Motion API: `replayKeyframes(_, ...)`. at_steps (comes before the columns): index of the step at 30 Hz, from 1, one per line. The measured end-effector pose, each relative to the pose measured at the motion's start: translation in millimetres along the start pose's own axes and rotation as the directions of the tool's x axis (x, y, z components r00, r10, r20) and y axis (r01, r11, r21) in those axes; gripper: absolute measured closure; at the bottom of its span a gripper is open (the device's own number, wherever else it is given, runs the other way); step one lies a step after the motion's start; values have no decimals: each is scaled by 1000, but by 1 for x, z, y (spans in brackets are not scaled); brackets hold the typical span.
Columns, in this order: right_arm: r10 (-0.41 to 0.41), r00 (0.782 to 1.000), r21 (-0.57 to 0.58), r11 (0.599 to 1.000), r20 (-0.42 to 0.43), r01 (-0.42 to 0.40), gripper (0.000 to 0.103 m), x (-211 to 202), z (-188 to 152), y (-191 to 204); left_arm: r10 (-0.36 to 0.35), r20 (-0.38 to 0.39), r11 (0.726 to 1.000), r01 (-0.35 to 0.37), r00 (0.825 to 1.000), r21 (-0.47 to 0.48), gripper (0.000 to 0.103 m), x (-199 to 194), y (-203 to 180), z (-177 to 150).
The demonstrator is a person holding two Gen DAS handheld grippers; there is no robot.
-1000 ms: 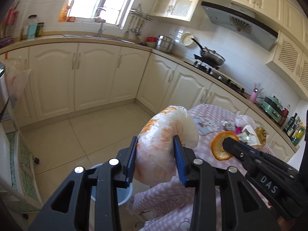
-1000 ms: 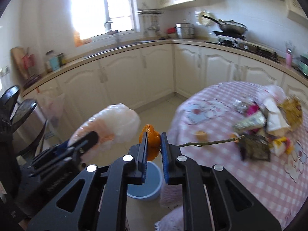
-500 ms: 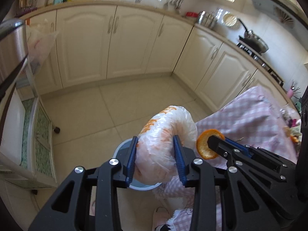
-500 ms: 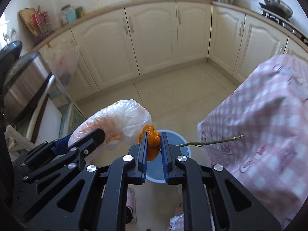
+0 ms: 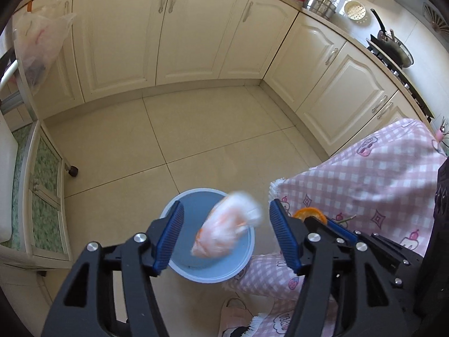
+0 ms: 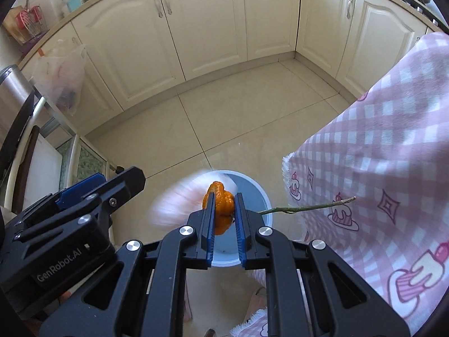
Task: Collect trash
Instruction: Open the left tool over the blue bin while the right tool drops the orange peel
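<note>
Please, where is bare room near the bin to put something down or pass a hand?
Free: the tiled floor between the cabinets and the blue bin. Crowded: over the bin, where the left tongs are opening around a falling bag, and the right tongs grip orange peel beside the tablecloth.

Floor (image 5: 196, 129): pale beige tiles with thin dark joints, bounded by cream base cabinets (image 5: 196, 25).

- Blue round bin (image 5: 179, 210), white-rimmed, standing on the tiles just beside the hanging edge of a pink-and-white checked cloth (image 5: 378, 179).
- Small dark caster foot (image 5: 73, 170) of a metal-framed unit, at left.
- Pale bag (image 5: 235, 314), partly visible at the lower edge.
</note>
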State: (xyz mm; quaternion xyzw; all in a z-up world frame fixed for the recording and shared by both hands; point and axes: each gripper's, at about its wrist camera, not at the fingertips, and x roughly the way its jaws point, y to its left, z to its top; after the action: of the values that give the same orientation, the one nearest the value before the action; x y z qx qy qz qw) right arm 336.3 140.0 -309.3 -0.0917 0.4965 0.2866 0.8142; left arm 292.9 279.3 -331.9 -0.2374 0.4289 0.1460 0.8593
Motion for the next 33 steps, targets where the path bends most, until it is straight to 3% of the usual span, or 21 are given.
replayKeyframes(8,22,999,-5,1000,-37,-23,91,16,-5,3,32,-36,999,-33,999,-23,40,8,21,-13)
replayKeyframes(14,30,999,-3,1000,-17,-30,91,13,3,9,33,-32,998,-34,999,-55,40,3,35,-13)
replayKeyframes(19,41,998,-4,999,47,-41,89,3,17,13,16,-4,996,-17,1000,-86,39,-10,41,-7)
replayKeyframes(24,22,993,-13,1000,118,-21,67,-20,25,14,-1,36,995,4,999,-97,39,-30,37,1)
replayKeyframes(29,-15,985,-10,1000,174,17,67,-55,23,11,-40,79,997,46,996,-70,39,-61,21,4)
replayKeyframes(33,-75,965,0,997,251,77,66,-98,12,6,-83,129,996,86,988,-18,39,-94,-3,2)
